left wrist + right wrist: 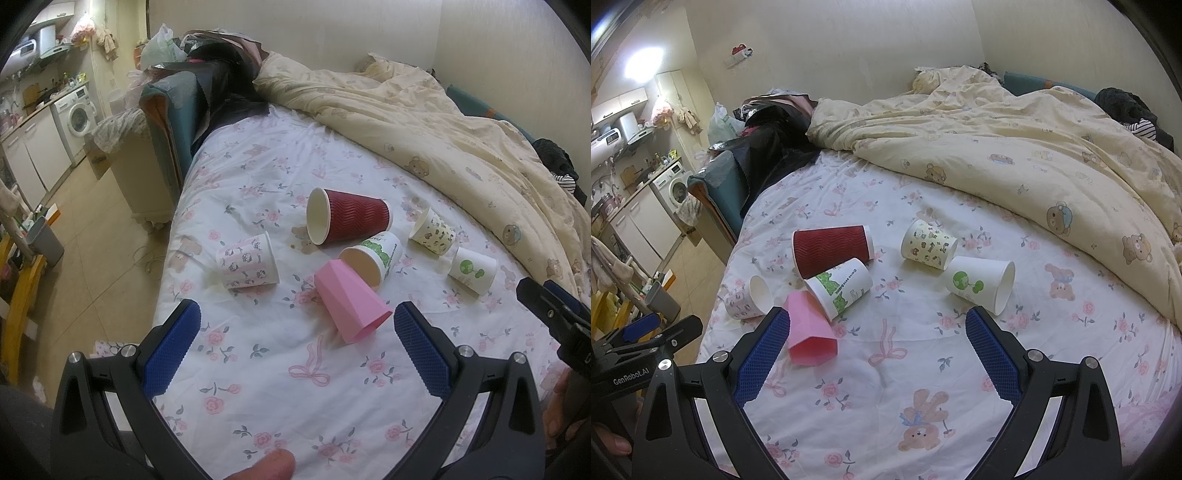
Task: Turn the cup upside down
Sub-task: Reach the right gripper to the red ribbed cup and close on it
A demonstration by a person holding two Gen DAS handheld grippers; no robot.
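Left wrist view: left gripper [297, 325] spread wide and empty, near the pink cup [349, 304] lying on its side mid-bed, likely lining up a grasp. Right wrist view: right gripper [877, 332] likewise spread, empty, hovering near the green-print cup [980, 284], also toppled, at right.

Six cups [349, 220] lie tipped on their sides; none upright.

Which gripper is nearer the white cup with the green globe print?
Right. The right gripper sits just short of the globe cup; the left gripper is off to its left, facing the pink cup.
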